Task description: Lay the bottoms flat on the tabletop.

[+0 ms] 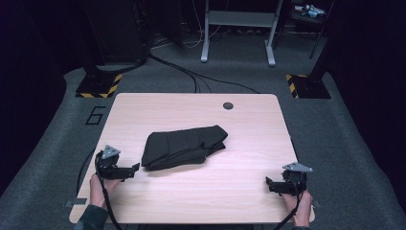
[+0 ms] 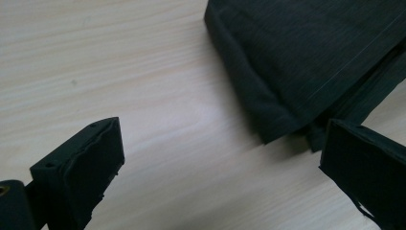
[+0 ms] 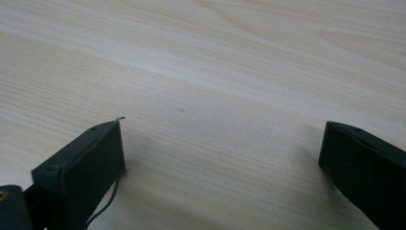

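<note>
Two grippers rest on the table [image 1: 249,143], jaws apart and empty. The left gripper [image 1: 133,168] sits just beside the folded black cloth [image 1: 184,145]; the right gripper [image 1: 269,184] lies well apart from it

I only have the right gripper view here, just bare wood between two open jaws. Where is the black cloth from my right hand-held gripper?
Observer: The folded black cloth lies mid-table, ahead and to the left of the right hand-held gripper, well apart from it.
Operator: And the other one?
Observer: The left hand-held gripper sits just off the cloth's near left corner, jaws wide open, not touching it.
Operator: Is the cloth lying flat?
Observer: It is folded into a stacked bundle; the left gripper view shows layered edges at that corner.
Operator: Anything else on the table?
Observer: One round dark hole near the far edge of the table.
</note>
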The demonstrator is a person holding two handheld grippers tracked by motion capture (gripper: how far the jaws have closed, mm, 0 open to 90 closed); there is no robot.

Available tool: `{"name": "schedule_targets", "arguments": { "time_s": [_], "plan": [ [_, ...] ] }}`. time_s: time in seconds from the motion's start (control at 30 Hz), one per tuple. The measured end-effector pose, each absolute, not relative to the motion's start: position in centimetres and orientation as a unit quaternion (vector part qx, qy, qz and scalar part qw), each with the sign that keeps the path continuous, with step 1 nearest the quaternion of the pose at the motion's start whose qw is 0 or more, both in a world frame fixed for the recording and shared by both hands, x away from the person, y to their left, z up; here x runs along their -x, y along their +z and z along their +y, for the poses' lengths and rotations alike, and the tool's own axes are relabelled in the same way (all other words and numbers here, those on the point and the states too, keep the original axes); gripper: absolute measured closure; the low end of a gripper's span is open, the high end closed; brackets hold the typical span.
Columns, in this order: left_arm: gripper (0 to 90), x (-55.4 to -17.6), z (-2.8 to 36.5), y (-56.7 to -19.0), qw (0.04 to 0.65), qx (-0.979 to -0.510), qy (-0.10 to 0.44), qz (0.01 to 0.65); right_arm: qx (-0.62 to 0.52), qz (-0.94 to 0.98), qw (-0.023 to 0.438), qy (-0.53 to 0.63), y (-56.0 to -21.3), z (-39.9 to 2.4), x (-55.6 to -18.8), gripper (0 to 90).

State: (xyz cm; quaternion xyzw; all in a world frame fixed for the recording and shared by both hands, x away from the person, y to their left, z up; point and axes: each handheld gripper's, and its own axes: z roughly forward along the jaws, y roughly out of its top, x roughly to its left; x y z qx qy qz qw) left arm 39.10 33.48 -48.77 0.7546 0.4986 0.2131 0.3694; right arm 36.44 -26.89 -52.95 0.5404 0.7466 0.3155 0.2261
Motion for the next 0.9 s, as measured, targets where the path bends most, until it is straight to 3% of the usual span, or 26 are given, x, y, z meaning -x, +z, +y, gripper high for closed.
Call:
{"name": "schedule_targets", "arguments": {
  "time_s": [0.6, 0.9],
  "plan": [
    [1.8, -44.9, 27.2, -46.0, 0.379, -0.793, 0.197, 0.435, -0.54, 0.746, 0.227, 0.316, -52.9, -27.0, -36.4, 2.2],
    [3.1, -47.1, 25.0, -47.5, 0.353, -0.812, 0.183, 0.428, -0.54, 0.746, 0.227, 0.317, -53.0, -27.0, -36.4, 2.3]
  ]
}}
